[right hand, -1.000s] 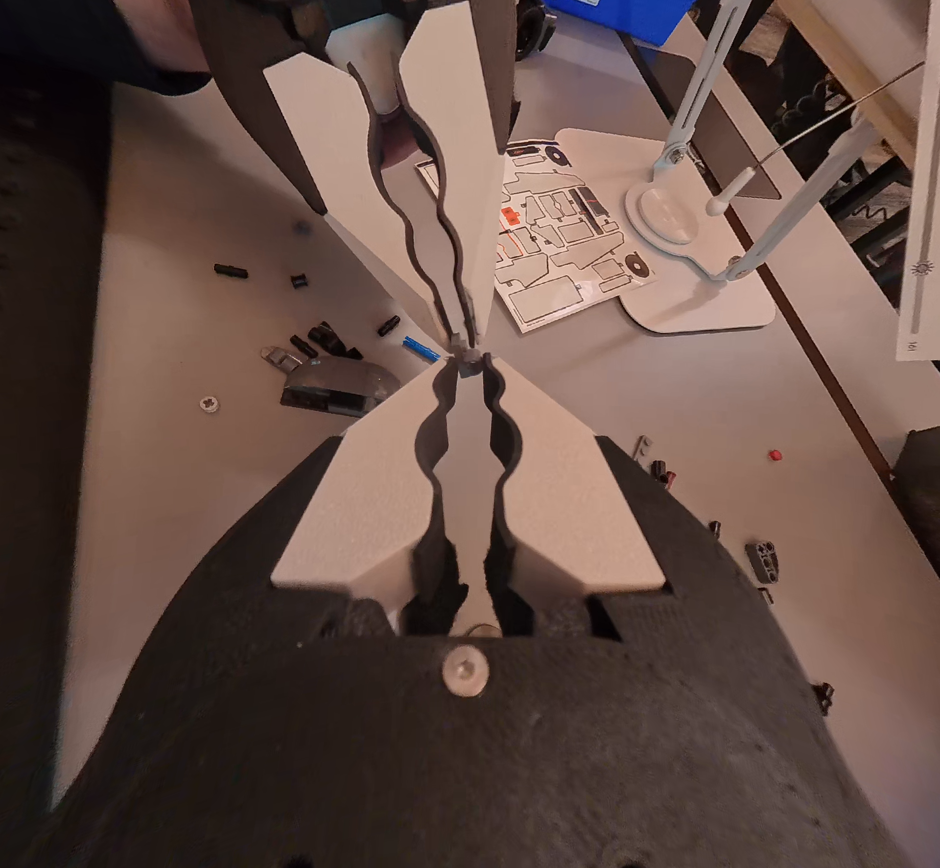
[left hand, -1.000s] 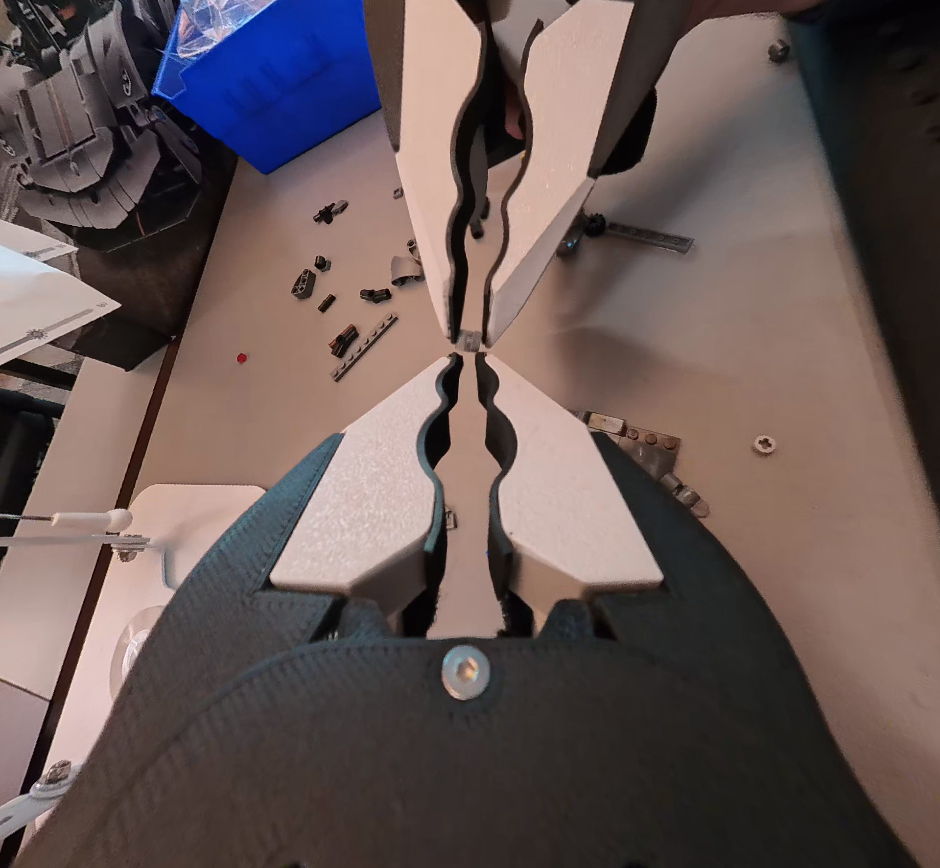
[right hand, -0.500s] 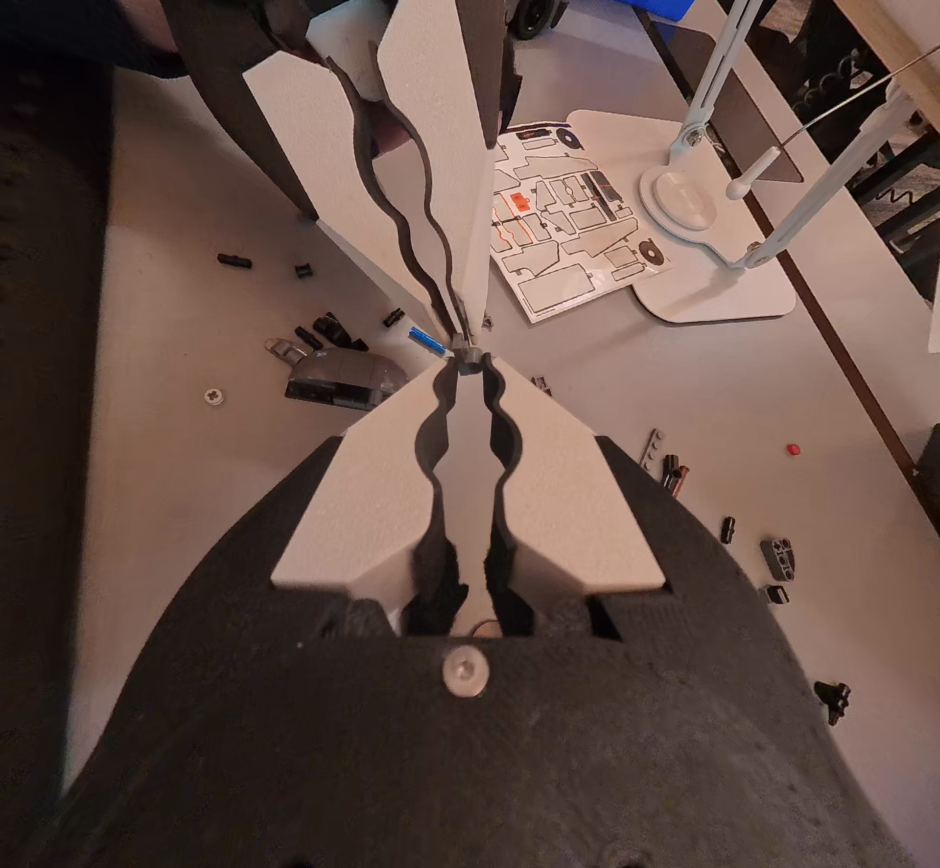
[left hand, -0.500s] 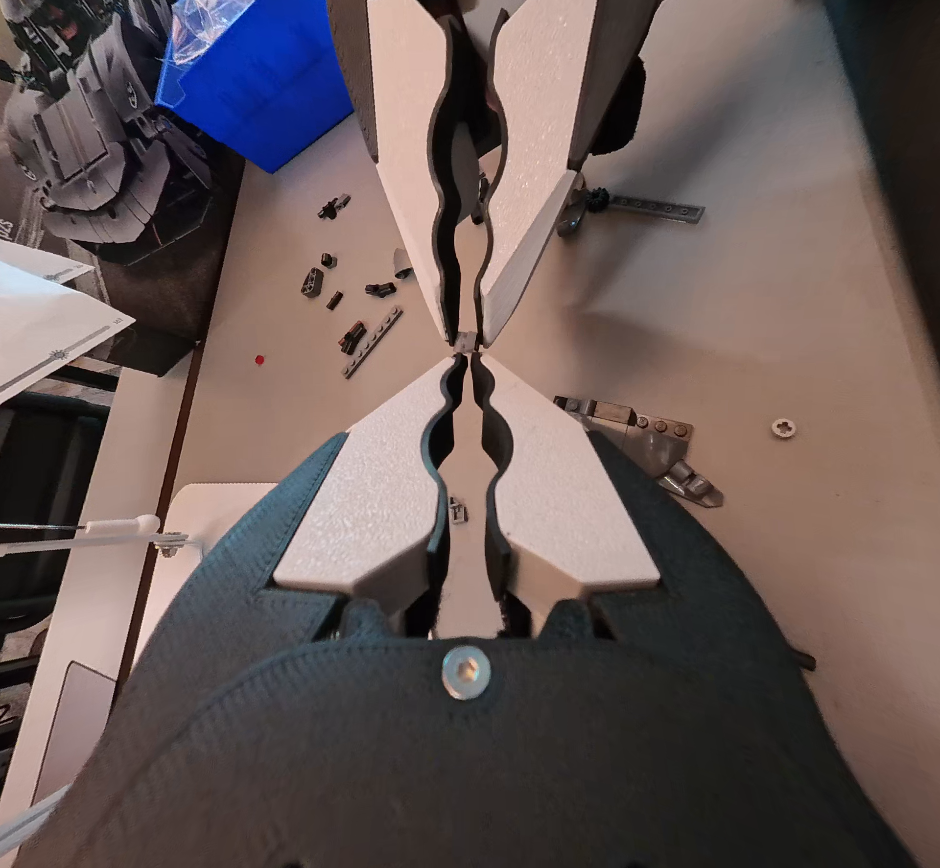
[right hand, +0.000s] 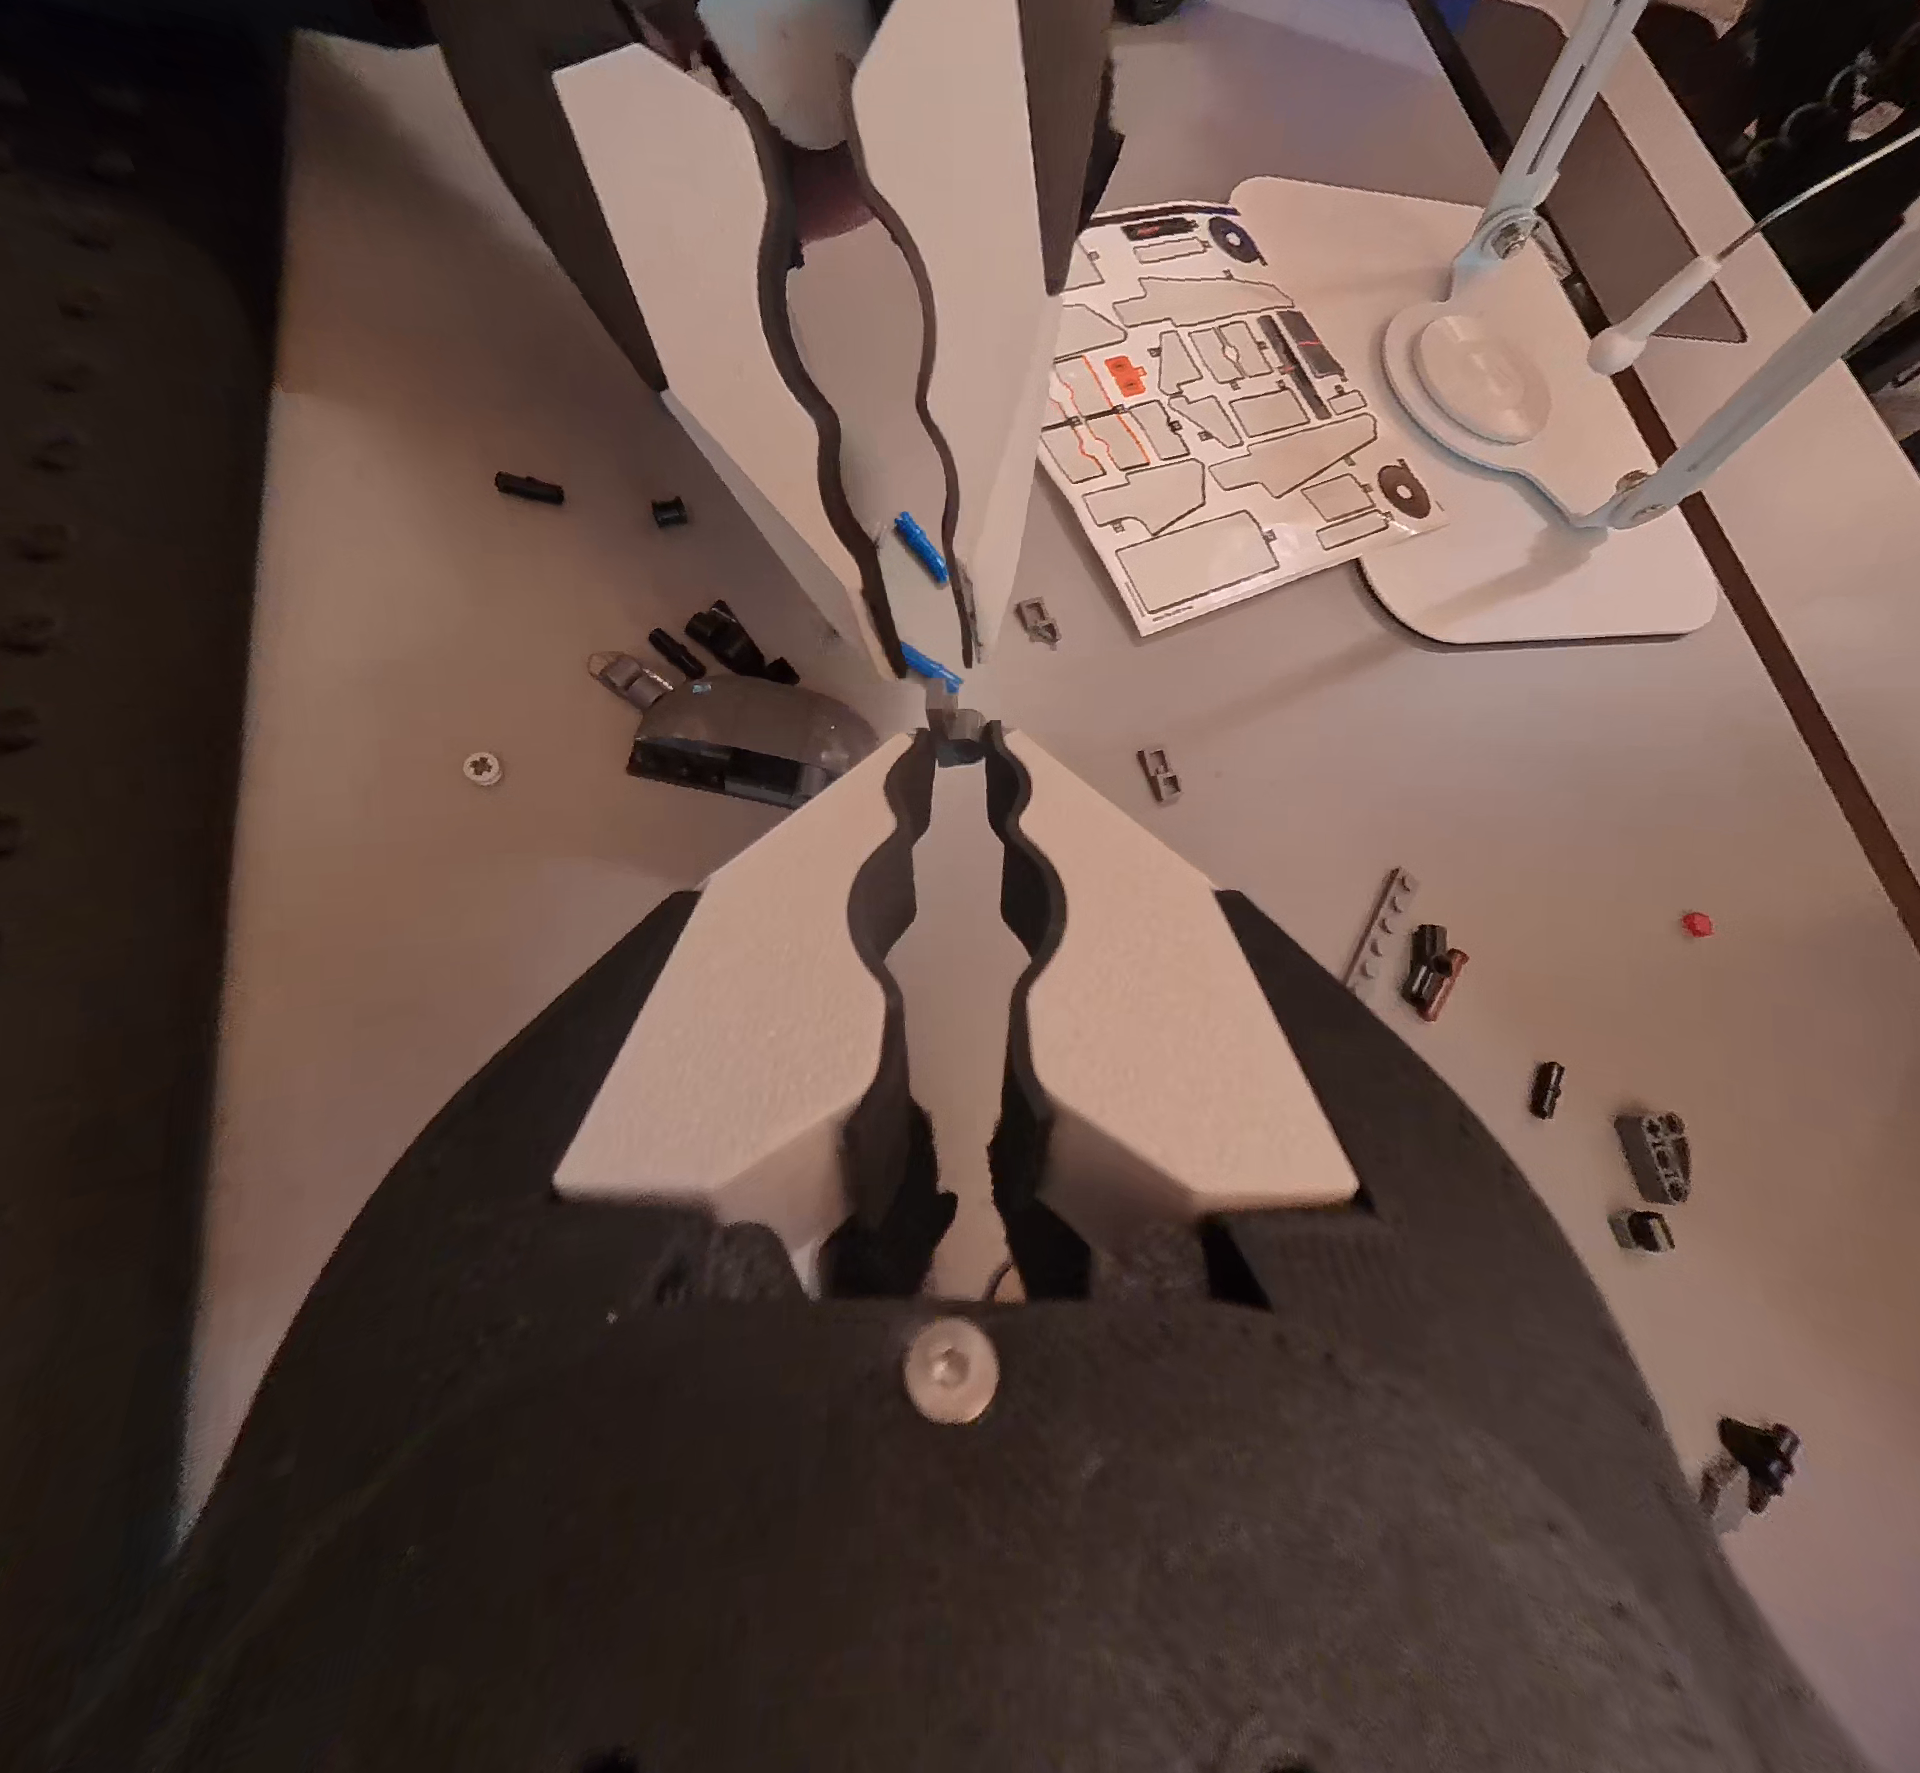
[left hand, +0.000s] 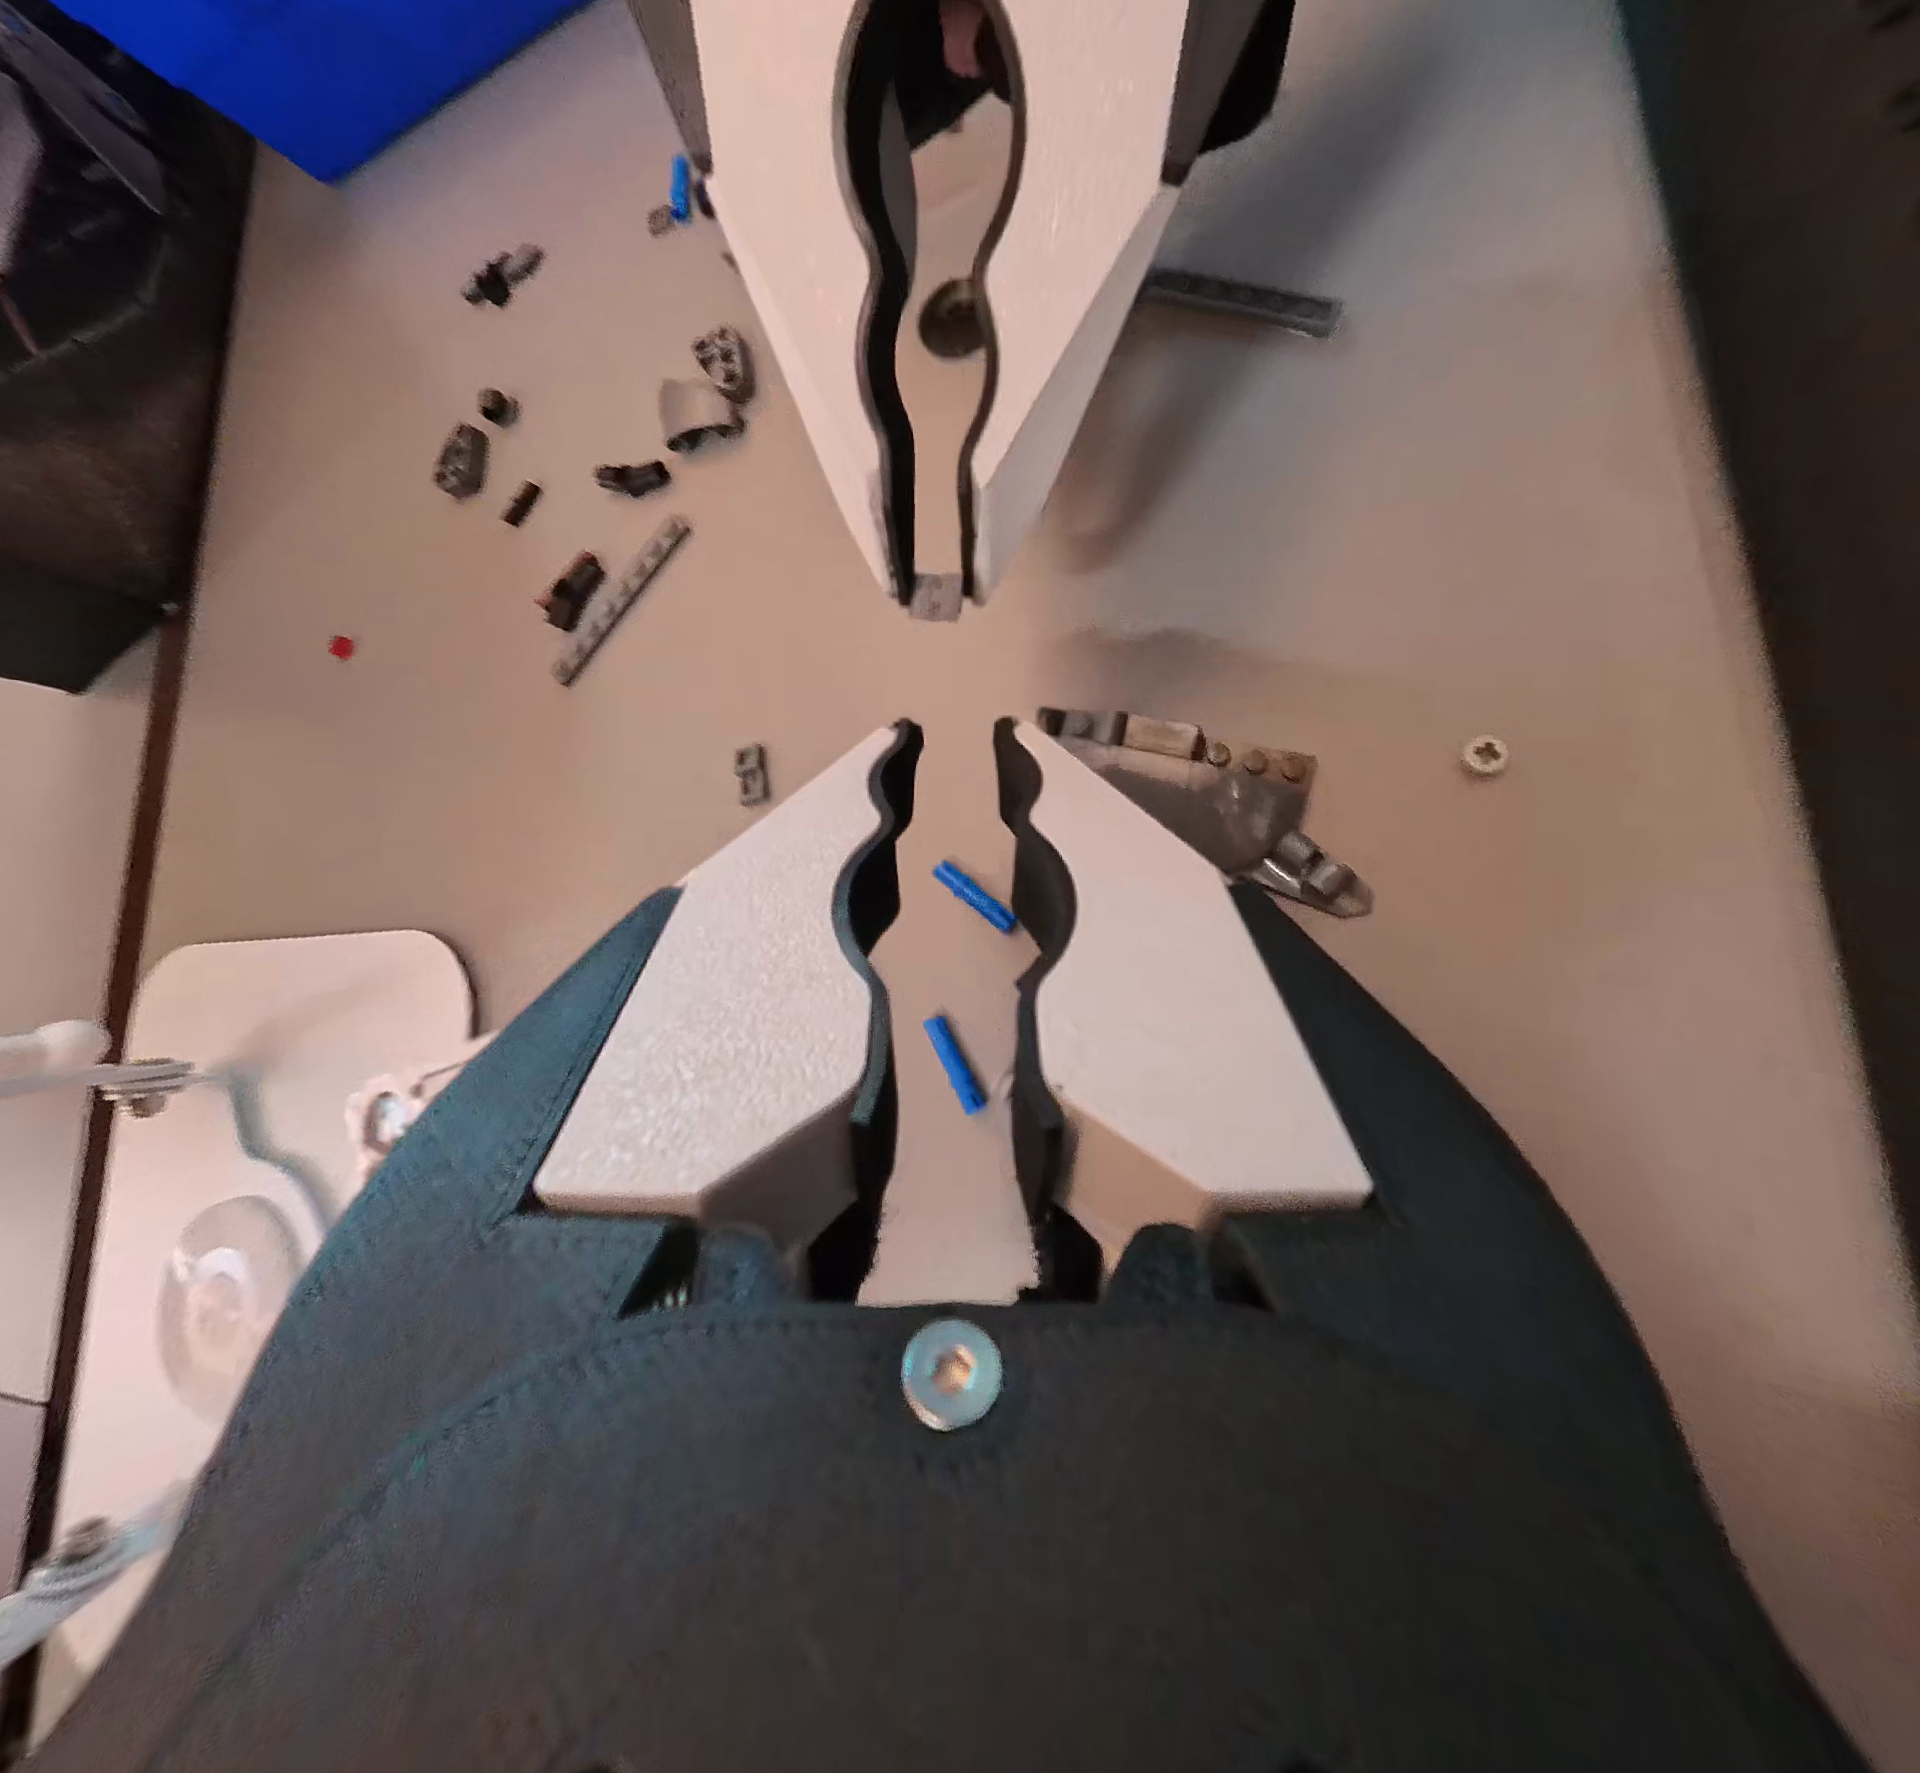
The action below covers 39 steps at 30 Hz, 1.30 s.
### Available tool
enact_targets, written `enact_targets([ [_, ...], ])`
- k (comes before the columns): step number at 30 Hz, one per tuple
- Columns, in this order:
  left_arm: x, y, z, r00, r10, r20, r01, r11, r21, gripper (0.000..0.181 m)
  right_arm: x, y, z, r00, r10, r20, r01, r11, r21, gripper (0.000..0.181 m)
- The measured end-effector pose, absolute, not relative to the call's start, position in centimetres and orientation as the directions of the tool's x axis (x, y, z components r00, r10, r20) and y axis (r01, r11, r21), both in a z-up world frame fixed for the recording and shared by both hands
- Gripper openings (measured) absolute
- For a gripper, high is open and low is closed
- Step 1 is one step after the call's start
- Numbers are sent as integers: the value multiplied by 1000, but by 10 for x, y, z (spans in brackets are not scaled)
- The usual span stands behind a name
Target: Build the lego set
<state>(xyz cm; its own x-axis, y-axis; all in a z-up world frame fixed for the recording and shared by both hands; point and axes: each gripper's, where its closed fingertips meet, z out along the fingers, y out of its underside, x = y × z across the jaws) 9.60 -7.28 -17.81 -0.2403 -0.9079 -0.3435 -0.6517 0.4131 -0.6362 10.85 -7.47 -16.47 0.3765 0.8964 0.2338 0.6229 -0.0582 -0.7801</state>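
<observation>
My right gripper (right hand: pixel 951 744) clenches a small grey piece (right hand: pixel 954 749); my left gripper (left hand: pixel 948 731) faces it with fingers released, above the desk (left hand: pixel 1351 528).

1. A small grey lego piece (left hand: pixel 933 597) is sitting pinched between the far gripper's tips at frame centre.
2. Two blue pins (left hand: pixel 972 883) are lying on the surface just below it.
3. A grey partial assembly (left hand: pixel 1236 793) is resting at centre right.
</observation>
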Motion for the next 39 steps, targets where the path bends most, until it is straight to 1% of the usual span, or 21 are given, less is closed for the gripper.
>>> enact_targets([
  [5,85,-82,-200,-307,-926,-218,-702,375,-605,19,103,-87,-179,307,920,245,669,-26,-743,8],
  [11,80,-82,-212,-313,-942,-123,-722,321,-613,26,90,-103,-193,187,934,304,720,80,-690,8],
  [19,79,-83,-224,-319,-943,-94,-751,312,-582,29,84,-113,-202,93,923,373,754,179,-632,8],
  [24,79,-82,-226,-314,-945,-93,-755,308,-578,29,86,-114,-208,72,919,387,780,190,-597,8],
  [28,83,-86,-215,-319,-942,-100,-725,311,-615,28,87,-113,-203,88,917,389,767,186,-614,8],
  [32,89,-99,-196,-353,-927,-131,-661,346,-666,21,92,-106,-200,144,919,366,754,138,-642,8],
  [36,95,-101,-190,-358,-910,-210,-635,402,-660,14,99,-99,-198,203,924,323,739,72,-670,8],
  [39,99,-100,-192,-357,-898,-259,-638,436,-635,11,100,-97,-195,227,928,296,721,45,-692,8],
])
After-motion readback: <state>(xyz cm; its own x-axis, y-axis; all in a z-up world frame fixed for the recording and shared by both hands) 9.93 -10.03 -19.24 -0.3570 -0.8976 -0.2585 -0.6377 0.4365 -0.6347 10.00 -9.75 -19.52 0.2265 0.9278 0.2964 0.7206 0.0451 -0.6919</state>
